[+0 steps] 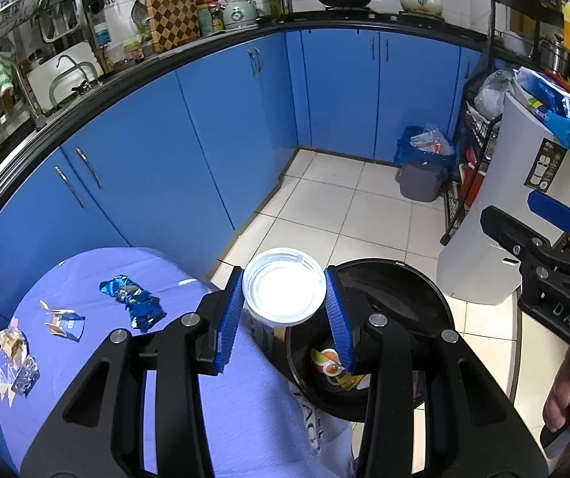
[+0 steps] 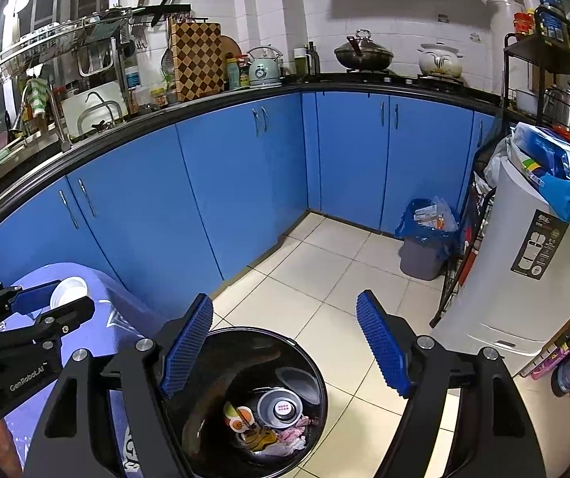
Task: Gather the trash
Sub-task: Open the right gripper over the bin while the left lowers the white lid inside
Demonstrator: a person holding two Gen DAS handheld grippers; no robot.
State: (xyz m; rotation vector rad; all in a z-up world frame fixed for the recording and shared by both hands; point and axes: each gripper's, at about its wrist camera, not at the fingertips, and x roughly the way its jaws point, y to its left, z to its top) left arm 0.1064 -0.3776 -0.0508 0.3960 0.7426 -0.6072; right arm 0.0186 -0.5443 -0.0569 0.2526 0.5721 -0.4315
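Note:
My left gripper (image 1: 285, 310) is shut on an upright plastic bottle with a white cap (image 1: 283, 292), held at the table's right edge beside the black trash bin (image 1: 424, 302). The bin (image 2: 213, 422) holds several pieces of trash, including a grey lid (image 2: 281, 408). My right gripper (image 2: 285, 346) is open and empty above the bin. On the lilac tablecloth (image 1: 85, 271) lie a crumpled blue wrapper (image 1: 133, 298), a small torn wrapper (image 1: 59, 320) and a crumpled gold-and-clear wrapper (image 1: 16, 354). The left gripper with the bottle (image 2: 67, 292) shows at the left of the right wrist view.
Blue kitchen cabinets (image 1: 205, 139) curve behind the table. A grey bin with a blue liner (image 1: 422, 171) stands in the far corner. A tall white appliance (image 1: 516, 215) and a black wire rack (image 1: 468, 167) stand at the right. White tiled floor (image 1: 344, 207) lies between.

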